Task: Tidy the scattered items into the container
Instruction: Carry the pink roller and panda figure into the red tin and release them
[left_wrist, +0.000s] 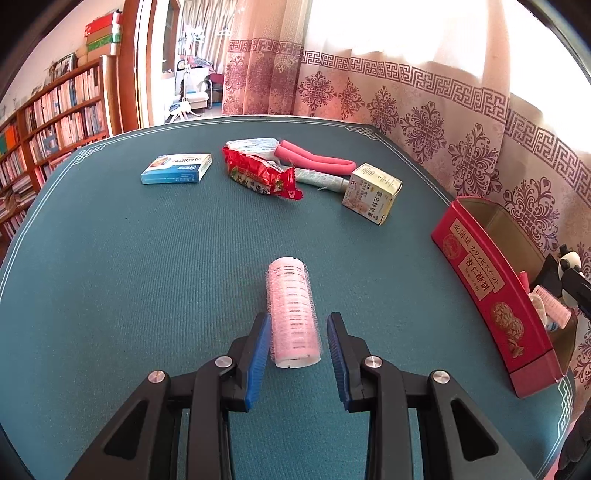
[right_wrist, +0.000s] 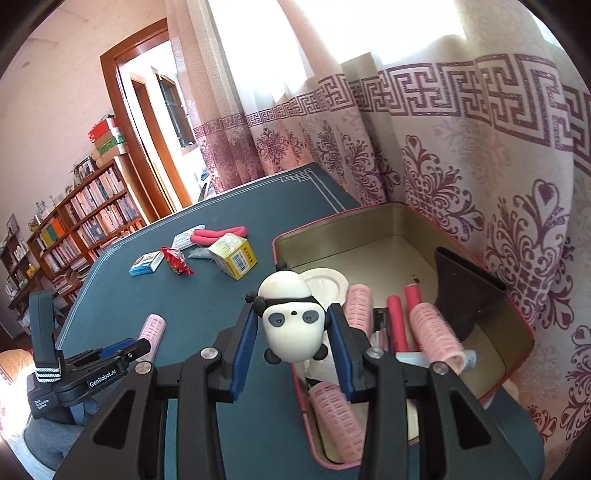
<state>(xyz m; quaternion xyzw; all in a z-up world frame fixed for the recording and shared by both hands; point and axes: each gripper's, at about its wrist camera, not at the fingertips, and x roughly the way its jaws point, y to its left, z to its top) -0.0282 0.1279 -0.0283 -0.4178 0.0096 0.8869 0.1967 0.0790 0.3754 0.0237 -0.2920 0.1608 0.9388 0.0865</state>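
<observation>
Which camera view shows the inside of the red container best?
The right wrist view: it looks down into the open red container, showing pink rollers and red foam sticks. The left wrist view shows mostly its printed outer wall and little of the inside.

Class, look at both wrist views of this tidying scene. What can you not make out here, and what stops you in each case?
- Container, left wrist view: its red wall hides most of the contents.
- Panda toy, right wrist view: it covers the container floor behind it.
- Hair roller, left wrist view: the right pad's contact is unclear.
- Yellow box, right wrist view: print too small to read.
</observation>
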